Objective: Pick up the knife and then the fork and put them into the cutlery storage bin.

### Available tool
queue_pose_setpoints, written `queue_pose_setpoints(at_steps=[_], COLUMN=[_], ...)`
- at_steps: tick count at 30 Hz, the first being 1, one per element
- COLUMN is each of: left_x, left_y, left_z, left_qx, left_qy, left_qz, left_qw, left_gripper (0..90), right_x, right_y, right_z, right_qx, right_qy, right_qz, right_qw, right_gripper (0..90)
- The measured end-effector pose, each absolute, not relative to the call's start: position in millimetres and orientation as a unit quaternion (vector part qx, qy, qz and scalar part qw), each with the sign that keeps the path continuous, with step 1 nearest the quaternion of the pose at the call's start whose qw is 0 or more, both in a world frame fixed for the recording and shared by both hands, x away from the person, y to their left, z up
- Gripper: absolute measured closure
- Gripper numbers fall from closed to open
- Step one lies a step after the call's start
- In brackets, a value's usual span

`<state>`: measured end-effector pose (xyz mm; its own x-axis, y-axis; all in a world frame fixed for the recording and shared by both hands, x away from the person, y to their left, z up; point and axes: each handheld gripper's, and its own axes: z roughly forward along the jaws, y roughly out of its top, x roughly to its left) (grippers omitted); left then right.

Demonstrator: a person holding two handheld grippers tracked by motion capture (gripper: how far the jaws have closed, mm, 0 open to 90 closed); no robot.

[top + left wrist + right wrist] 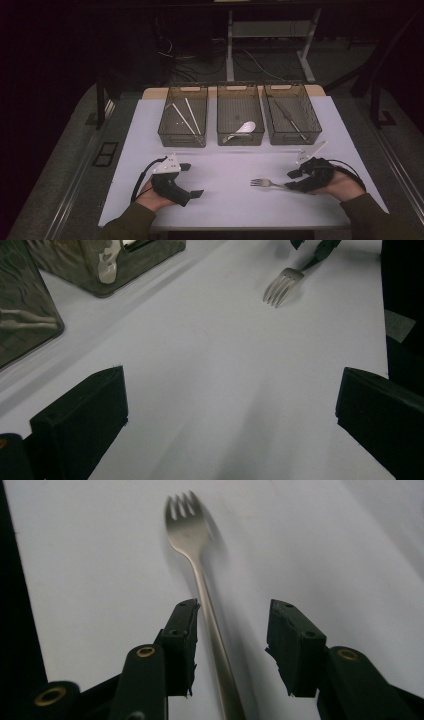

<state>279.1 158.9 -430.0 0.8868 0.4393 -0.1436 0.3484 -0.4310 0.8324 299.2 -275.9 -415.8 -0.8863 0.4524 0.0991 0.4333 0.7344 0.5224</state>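
A metal fork [262,183] [280,285] [187,525] lies flat on the white table, right of centre, with its tines pointing left in the high view. My right gripper [291,180] [232,625] sits at the fork's handle end. Its jaws stand apart on either side of the handle, which runs between them closer to the left jaw, and neither pad presses on it. My left gripper [192,180] [230,390] rests near the table's front left, open wide over bare table with nothing between its jaws.
Three clear bins stand in a row at the back. The left bin [183,116] holds white sticks, the middle bin [240,115] a white spoon [246,128], the right bin [291,114] a knife. The table's front edge [225,222] is near both hands.
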Motion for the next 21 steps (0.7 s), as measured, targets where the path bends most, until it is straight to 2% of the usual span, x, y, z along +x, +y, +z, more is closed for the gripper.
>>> queue_pose_setpoints(at_steps=[5,21], left_x=[279.1,279.4], left_y=[159.1,159.6], left_z=[-429.7,-429.3], left_qx=[0.844,0.843], left_qy=[0.234,0.235], left_qz=[0.047,0.046], left_qw=[0.481,0.482], left_gripper=[0.0,0.0], right_x=[301.5,306.2], right_y=[-253.8,-225.4], right_z=[-420.9,-427.6], right_qx=[0.198,0.14], right_qy=[0.944,0.964], right_qz=[0.266,0.225], right_qw=[-0.001,0.011], right_gripper=[52.7,70.1])
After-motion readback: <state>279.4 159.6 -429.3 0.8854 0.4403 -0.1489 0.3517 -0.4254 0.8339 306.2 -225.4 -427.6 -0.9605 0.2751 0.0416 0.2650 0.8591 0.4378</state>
